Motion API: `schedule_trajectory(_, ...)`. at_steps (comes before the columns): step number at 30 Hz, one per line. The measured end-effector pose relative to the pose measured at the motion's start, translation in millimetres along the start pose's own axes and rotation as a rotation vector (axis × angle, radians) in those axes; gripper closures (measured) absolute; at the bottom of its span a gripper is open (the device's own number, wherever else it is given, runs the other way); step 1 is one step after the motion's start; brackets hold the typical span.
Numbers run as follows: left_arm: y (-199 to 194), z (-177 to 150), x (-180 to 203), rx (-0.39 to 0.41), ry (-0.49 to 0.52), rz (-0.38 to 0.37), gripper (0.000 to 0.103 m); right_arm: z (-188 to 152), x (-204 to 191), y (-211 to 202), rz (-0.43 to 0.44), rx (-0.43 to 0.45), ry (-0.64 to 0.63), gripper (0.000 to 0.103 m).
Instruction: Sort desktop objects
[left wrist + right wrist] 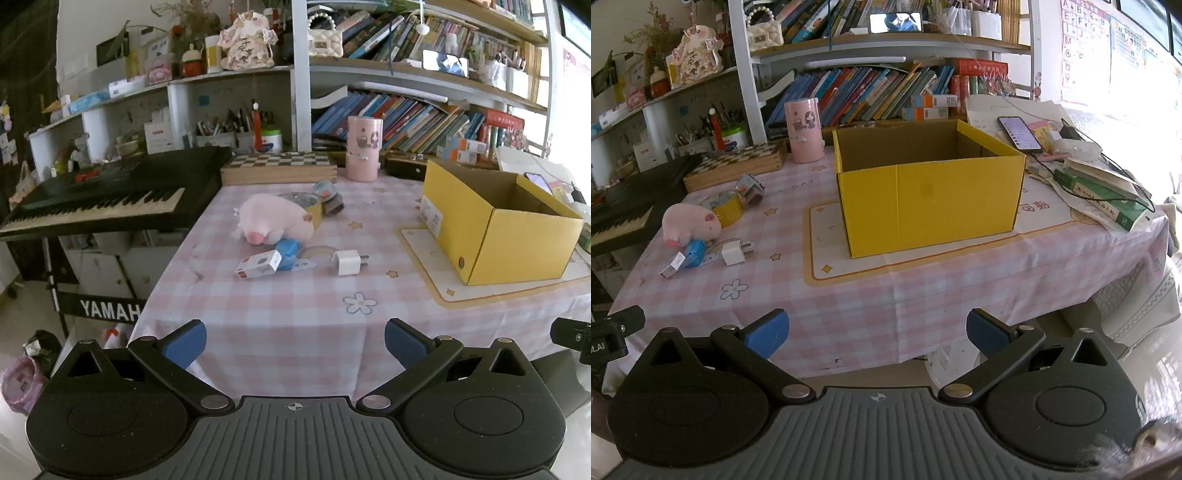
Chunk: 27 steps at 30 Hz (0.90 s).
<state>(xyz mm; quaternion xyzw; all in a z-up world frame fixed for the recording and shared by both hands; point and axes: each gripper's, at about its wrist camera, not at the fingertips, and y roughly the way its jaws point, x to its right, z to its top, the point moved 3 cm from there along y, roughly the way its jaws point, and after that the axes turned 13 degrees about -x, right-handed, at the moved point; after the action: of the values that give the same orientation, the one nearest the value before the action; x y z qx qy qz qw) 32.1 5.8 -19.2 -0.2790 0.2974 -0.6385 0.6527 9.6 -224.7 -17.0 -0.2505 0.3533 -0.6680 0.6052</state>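
Observation:
On the pink checked tablecloth lies a cluster of small things: a pink plush pig, a yellow tape roll behind it, a small white box, a blue item and a white charger plug. An open yellow cardboard box stands on a mat to their right. My left gripper hovers open over the table's near edge. My right gripper is open too, before the table's front edge, facing the box. Neither holds anything.
A pink cylinder and a wooden chessboard sit at the back. A black keyboard stands left of the table. A phone, cables and books crowd the right end. Bookshelves rise behind.

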Motion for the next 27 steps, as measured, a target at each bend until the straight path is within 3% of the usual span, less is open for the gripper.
schedule_trajectory(27,1.9,2.4,1.9,0.001,0.010,0.002,0.000,2.6,-6.2,8.3,-0.002,-0.006,-0.014,0.000)
